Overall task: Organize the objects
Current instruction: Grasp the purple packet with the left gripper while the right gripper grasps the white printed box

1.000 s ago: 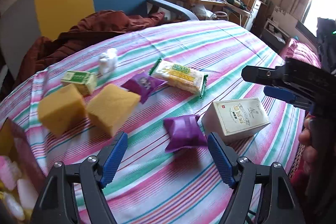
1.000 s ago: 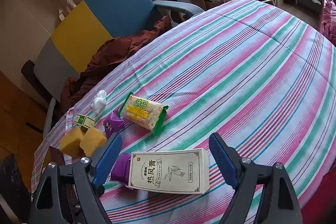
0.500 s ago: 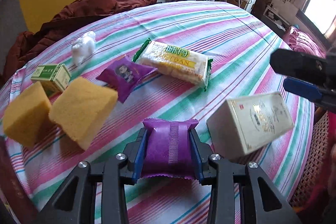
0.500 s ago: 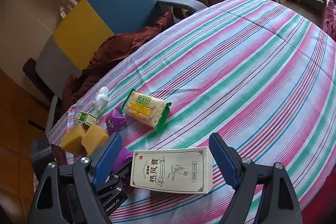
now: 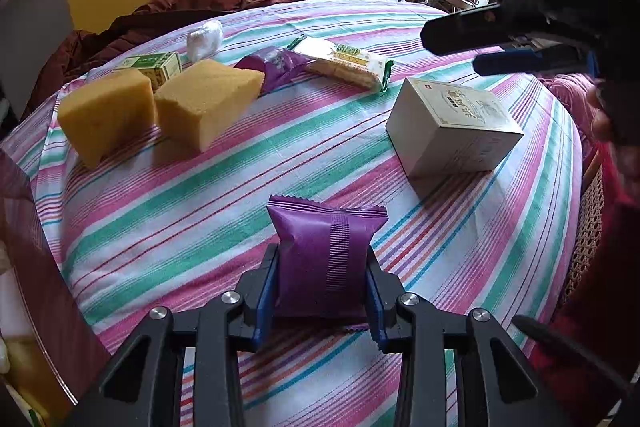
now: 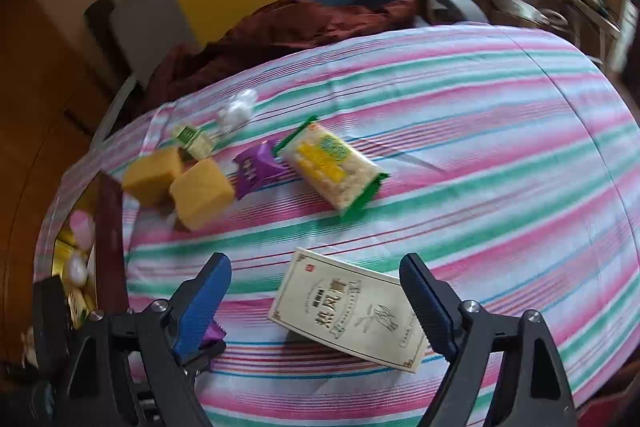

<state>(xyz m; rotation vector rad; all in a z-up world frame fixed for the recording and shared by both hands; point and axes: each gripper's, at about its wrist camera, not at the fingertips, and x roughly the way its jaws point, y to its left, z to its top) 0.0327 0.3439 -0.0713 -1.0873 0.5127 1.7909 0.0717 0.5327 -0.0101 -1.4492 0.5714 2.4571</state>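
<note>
My left gripper (image 5: 322,261) is shut on a purple snack packet (image 5: 326,247), which sits upright between the blue pads just above the striped tablecloth (image 5: 240,187). My right gripper (image 6: 316,267) hovers over a cream box with dark lettering (image 6: 352,311). Its jaws are opening, and the box lies below them with neither pad touching it. That box (image 5: 452,123) lies to the right in the left wrist view, with the right gripper (image 5: 500,39) above it. A corner of the purple packet (image 6: 214,333) shows behind the right gripper's left finger.
Two yellow sponge blocks (image 5: 108,115) (image 5: 204,103), a small green box (image 5: 156,65), a white wad (image 5: 204,35), a second purple packet (image 5: 276,67) and a green-edged cracker pack (image 5: 344,65) lie at the far side. An open dark-red box (image 6: 108,227) stands left. A chair with a brown garment (image 6: 288,27) stands behind.
My left gripper shut on the purple packet and drew it back from the cream box. My right gripper rolled and shifted, so the box now lies slanted under it.
</note>
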